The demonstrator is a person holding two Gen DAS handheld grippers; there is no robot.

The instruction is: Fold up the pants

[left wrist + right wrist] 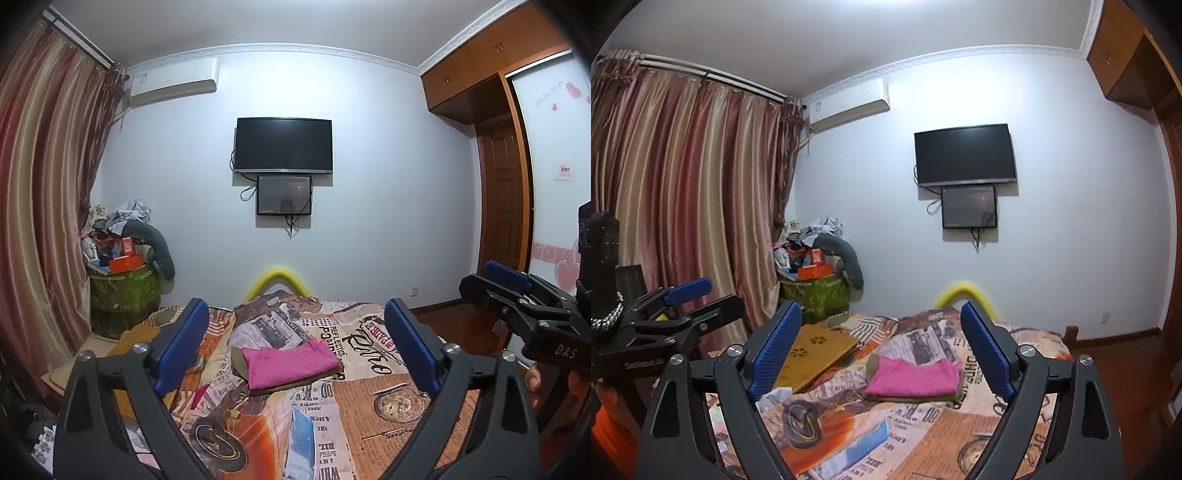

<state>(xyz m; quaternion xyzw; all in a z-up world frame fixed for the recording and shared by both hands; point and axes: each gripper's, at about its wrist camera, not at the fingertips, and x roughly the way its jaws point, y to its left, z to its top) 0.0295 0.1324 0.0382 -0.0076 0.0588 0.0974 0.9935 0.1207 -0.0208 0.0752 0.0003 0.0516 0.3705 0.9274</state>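
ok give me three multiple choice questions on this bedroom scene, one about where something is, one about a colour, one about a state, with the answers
1. Where do the folded pants lie?
A. on the bed's printed cover
B. on the floor by the curtain
C. inside the wardrobe

2. What colour is the top folded garment?
A. white
B. pink
C. black

3. How do the left tongs and right tongs stand?
A. both clamped on the pants
B. one holds a box
C. both open, holding nothing

Answers:
1 A, the stack rests on the newspaper-print bed cover.
2 B, the upper layer is bright pink over an olive one.
3 C, the blue pads stand wide apart in both wrist views, with the pants lying beyond them.
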